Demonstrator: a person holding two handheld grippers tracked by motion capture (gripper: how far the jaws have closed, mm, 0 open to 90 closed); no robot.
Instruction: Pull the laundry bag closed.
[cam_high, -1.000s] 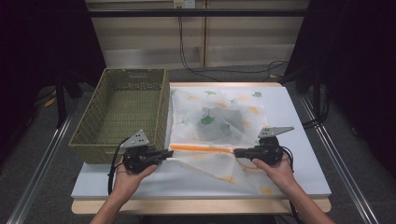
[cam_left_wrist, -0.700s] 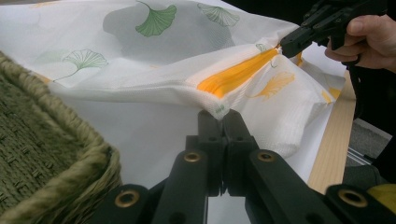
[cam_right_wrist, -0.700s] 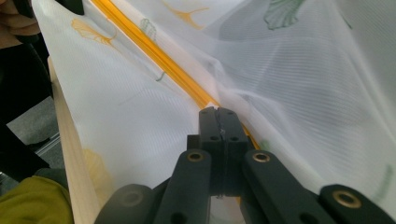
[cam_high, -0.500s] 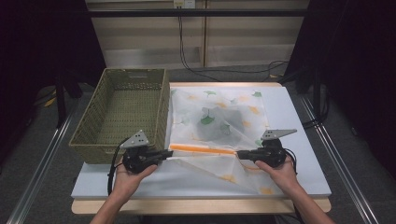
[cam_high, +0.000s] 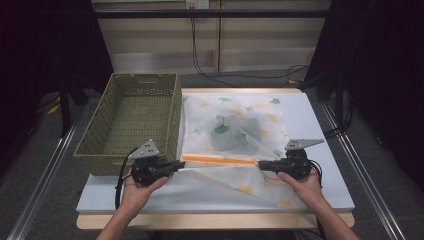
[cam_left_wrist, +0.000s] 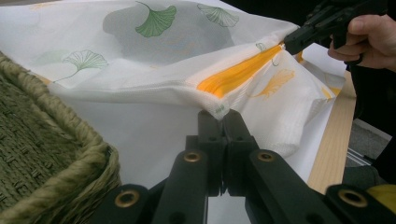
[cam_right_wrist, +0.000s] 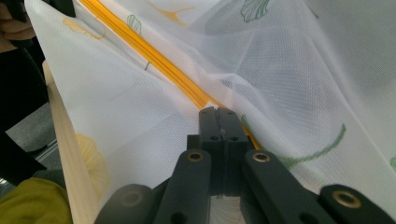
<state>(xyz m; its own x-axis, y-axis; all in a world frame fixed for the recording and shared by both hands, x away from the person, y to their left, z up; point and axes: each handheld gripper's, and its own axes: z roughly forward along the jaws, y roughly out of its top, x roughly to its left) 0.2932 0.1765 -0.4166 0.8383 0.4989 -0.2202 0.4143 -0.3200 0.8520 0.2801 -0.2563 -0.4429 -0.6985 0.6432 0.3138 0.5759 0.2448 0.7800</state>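
A white mesh bag (cam_high: 235, 135) printed with ginkgo leaves is lying on the white mat of the bench (cam_high: 320, 195), just right of the woven basket (cam_high: 132, 120), with something dark showing through the mesh near its middle. Its near part is being lifted off the mat along the orange zipper band (cam_high: 220, 160), which is running left to right between the two hands.

The left tongs (cam_high: 175, 165) are pinching the left end of that band; in the left gripper view the jaws are standing pressed together on the hemmed corner (cam_left_wrist: 218, 109). The right tongs (cam_high: 261, 164) are clamping the right end, and in the right gripper view the jaws are closed flat on the orange strip (cam_right_wrist: 177, 77) with no gap showing.

The bag is looking very light and limp: the mesh is sagging and creasing between the two holds, so it is probably offering no stiffness of its own. The thin netting is likely to slip or snag if taken alone, and it could tear under a hard tug. The stitched zipper band and the hemmed corners are looking like the soundest places to hold, since the fabric is doubled there. Keeping the band gently taut between both tongs should be steadying the opening.
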